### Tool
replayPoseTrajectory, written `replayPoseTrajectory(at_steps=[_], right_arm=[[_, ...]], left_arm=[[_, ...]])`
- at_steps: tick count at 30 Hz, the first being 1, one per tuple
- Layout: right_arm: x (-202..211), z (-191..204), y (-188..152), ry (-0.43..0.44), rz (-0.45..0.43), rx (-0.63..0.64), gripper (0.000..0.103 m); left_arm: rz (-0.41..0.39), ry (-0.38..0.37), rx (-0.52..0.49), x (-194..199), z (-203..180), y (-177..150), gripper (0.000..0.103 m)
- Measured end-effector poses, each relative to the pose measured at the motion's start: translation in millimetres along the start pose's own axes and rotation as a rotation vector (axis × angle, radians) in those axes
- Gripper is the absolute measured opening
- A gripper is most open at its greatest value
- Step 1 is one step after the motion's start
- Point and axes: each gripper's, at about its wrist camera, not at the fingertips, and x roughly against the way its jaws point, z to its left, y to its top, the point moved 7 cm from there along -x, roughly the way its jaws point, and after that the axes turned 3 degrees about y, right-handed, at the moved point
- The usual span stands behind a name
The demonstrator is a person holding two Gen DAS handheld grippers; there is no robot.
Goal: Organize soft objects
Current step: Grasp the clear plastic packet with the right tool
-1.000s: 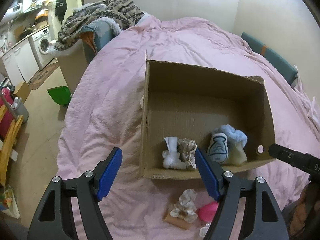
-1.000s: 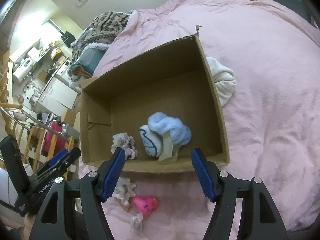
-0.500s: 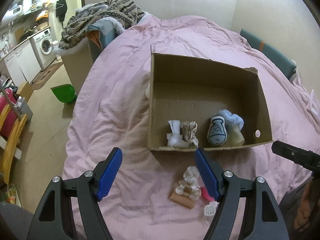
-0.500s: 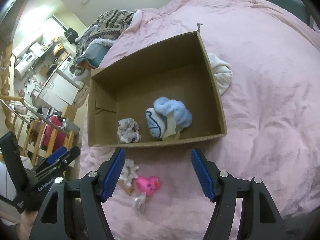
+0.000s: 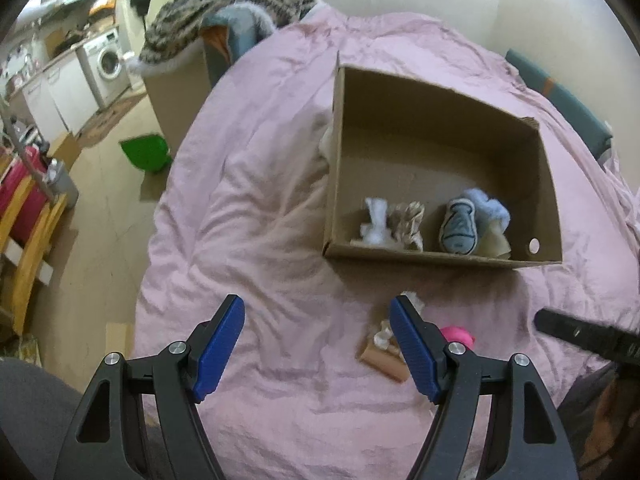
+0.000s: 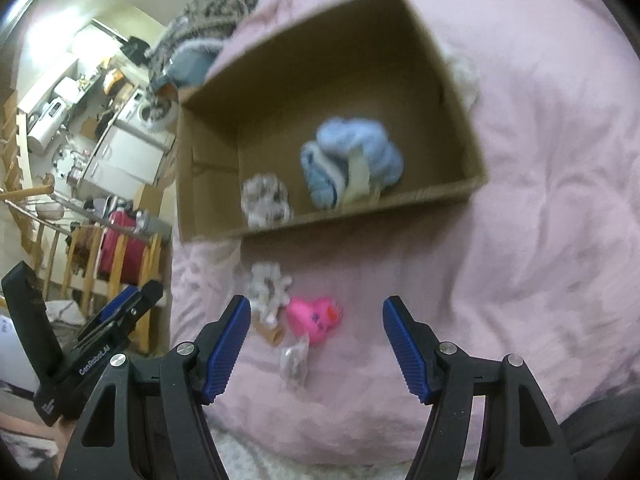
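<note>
An open cardboard box (image 5: 544, 184) (image 6: 452, 76) lies on a pink bedspread. Inside it sit a blue fluffy slipper (image 5: 460, 230) (image 6: 352, 164) and a white-and-beige scrunched cloth (image 5: 394, 228) (image 6: 266, 200). On the bed in front of the box lie a pink toy duck (image 6: 316, 318) (image 5: 458, 336), a white frilly cloth on a brown card (image 6: 268, 292) (image 5: 380, 344) and a small clear packet (image 6: 294, 362). My left gripper (image 5: 318, 340) is open and empty above the bedspread, left of these items. My right gripper (image 6: 316, 344) is open and empty, just above the duck.
A white cloth (image 6: 464, 74) lies outside the box's right wall. A striped blanket pile (image 5: 224, 12) sits at the bed's far left corner. Left of the bed is floor with a green bin (image 5: 146, 154), a washing machine (image 5: 106, 60) and wooden rails (image 5: 28, 216).
Both grippers have drawn back from the box toward the near edge of the bed. The loose items in front of the box now show more fully. Both stay open.
</note>
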Motion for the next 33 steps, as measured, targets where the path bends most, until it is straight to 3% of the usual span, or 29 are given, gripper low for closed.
replayPoseTrajectory(at_steps=[4, 10, 18, 19, 21, 23, 29, 33], right_arm=[[-34.8, 2.1, -22.3, 0.066, 0.172, -0.048, 0.073], [-68.2, 14.2, -41.6, 0.046, 0.278, 0.005, 0.072], [-90.9, 23.6, -53.6, 0.029, 0.363, 0.038, 0.035], [-90.9, 24.6, -55.1, 0.029, 0.366, 0.043, 0.035], [-89.1, 24.0, -54.4, 0.029, 0.356, 0.057, 0.021], [-85.9, 27.3, -53.5, 0.030, 0.345, 0.078, 0.016], [-68.0, 31.8, -47.7, 0.065, 0.308, 0.104, 0.016], [-45.0, 31.2, -36.9, 0.081, 0.228, 0.100, 0.016]], left_arm=[[0.031, -0.006, 0.032, -8.0, 4.1, -3.4, 0.072], [0.071, -0.019, 0.051, -16.1, 3.5, -6.9, 0.072], [0.105, -0.020, 0.081, -24.4, 8.9, -9.3, 0.072], [0.111, -0.021, 0.088, -25.5, 9.5, -10.1, 0.072], [0.119, -0.021, 0.099, -27.9, 10.7, -11.0, 0.072], [0.129, -0.021, 0.107, -30.8, 11.9, -11.7, 0.072], [0.162, -0.032, 0.130, -36.5, 14.5, -16.2, 0.072], [0.198, -0.060, 0.124, -41.0, 9.1, -22.7, 0.072]])
